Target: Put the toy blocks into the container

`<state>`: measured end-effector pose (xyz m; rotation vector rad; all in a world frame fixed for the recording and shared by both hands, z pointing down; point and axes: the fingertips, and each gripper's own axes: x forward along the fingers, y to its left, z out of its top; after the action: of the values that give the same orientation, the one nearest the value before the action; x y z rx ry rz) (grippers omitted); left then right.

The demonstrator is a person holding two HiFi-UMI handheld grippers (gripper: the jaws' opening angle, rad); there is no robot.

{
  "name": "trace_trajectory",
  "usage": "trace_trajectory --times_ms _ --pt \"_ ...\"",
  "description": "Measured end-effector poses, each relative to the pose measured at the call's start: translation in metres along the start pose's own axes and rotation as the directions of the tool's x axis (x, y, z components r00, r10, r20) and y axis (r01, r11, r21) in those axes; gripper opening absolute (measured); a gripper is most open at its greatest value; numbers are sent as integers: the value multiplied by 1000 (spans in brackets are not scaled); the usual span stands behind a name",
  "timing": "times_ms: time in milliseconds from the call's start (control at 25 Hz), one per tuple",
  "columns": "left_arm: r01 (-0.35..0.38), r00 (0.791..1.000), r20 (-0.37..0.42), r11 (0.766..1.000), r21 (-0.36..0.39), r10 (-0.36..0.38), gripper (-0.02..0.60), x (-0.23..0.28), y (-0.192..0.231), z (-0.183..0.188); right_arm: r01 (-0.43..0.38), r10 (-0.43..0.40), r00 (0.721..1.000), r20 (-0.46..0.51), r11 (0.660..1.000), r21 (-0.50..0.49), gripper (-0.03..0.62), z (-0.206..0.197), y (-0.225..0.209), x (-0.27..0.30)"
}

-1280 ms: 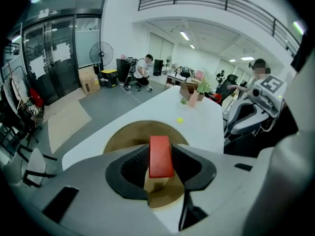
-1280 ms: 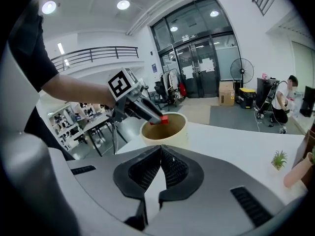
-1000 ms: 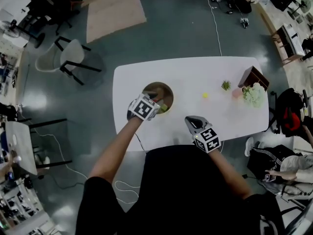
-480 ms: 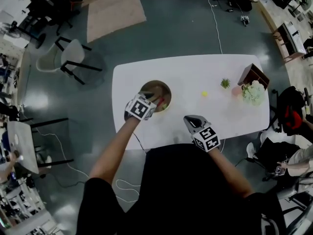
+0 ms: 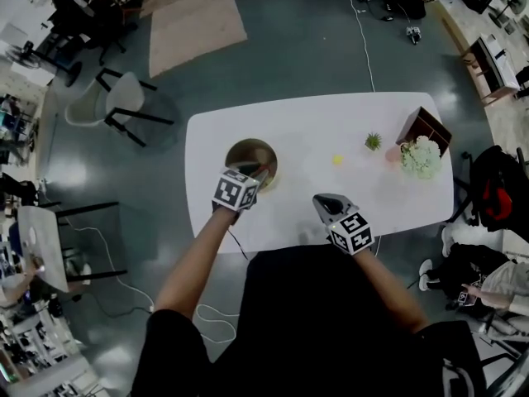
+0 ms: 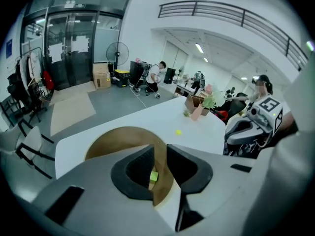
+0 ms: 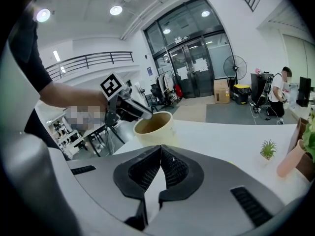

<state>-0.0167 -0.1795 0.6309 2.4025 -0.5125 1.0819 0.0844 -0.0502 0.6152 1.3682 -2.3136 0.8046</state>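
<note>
A round tan container (image 5: 250,157) stands on the left part of the white table (image 5: 314,126). My left gripper (image 5: 253,173) hangs over its near rim, and its jaws are closing with nothing between them. In the left gripper view a yellow-green block (image 6: 154,176) lies inside the container (image 6: 123,140), seen through the narrow gap of the left gripper (image 6: 160,152). A small yellow block (image 5: 337,160) lies on the table to the right of the container. My right gripper (image 5: 323,199) is shut and empty near the table's front edge; in its own view the right gripper (image 7: 160,154) points at the container (image 7: 156,126).
At the table's right end stand a small green plant (image 5: 374,141), a pink vase with white flowers (image 5: 420,157) and a dark wooden box (image 5: 425,126). A chair (image 5: 124,106) stands on the floor beyond the table's left corner.
The left gripper has drawn back a little toward me from the container. The green block seen at the rim beside it no longer shows in the head view. The right gripper has stayed put.
</note>
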Motion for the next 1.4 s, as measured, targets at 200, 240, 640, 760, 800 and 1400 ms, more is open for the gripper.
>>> trace_trajectory --times_ms 200,240,640,760,800,1400 --pt "-30 999 35 999 -28 31 45 -1 -19 7 18 -18 1000 5 1000 -1 0 0 -27 -11" --pt "-33 998 43 999 -32 35 38 -2 -23 6 18 -18 1000 5 1000 -2 0 0 -33 -13" --pt "-77 973 206 990 -118 100 8 -19 -57 12 9 -10 1000 -18 999 -50 2 14 -94 -19" --pt "-81 956 268 983 -164 123 5 -23 -69 12 3 -6 999 -40 998 -61 2 17 -109 -17" --pt "-79 950 284 980 -182 129 5 -23 -73 11 1 -4 999 -46 998 -64 2 18 -115 -15" --pt "-107 884 347 859 -500 312 3 -9 -126 -37 -79 31 969 -246 979 -187 89 -4 -174 35"
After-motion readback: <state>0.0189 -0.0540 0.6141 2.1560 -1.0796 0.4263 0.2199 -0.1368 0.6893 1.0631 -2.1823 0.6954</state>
